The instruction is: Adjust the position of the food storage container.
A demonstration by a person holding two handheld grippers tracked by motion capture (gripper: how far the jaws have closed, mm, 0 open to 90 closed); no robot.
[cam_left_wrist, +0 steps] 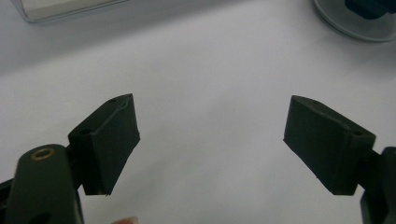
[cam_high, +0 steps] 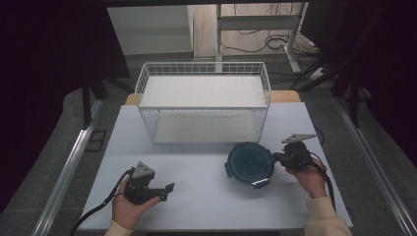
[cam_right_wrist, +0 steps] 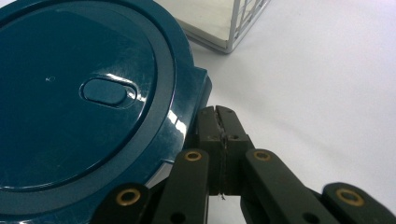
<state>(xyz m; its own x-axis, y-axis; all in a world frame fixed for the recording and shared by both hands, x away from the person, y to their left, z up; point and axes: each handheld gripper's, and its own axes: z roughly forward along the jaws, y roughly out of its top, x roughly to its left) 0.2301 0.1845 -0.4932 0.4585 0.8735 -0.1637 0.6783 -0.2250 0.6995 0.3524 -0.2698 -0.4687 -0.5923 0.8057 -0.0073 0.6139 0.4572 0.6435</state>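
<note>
Your right gripper (cam_right_wrist: 219, 122) has fingers closed together, empty, touching the container (cam_high: 250, 163) clip, on the desk before the basket (cam_high: 203, 101). Left gripper (cam_left_wrist: 212, 140) wide open, empty. Next: unlatch clip.

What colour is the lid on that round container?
Dark teal blue, a glossy round plastic lid; the right gripper view shows it best.

Lab recording bay: white table (cam_high: 206, 172), dark curtains (cam_high: 44, 73) at 9 and 3 o'clock, floor cables (cam_high: 275, 42) at 12.
</note>
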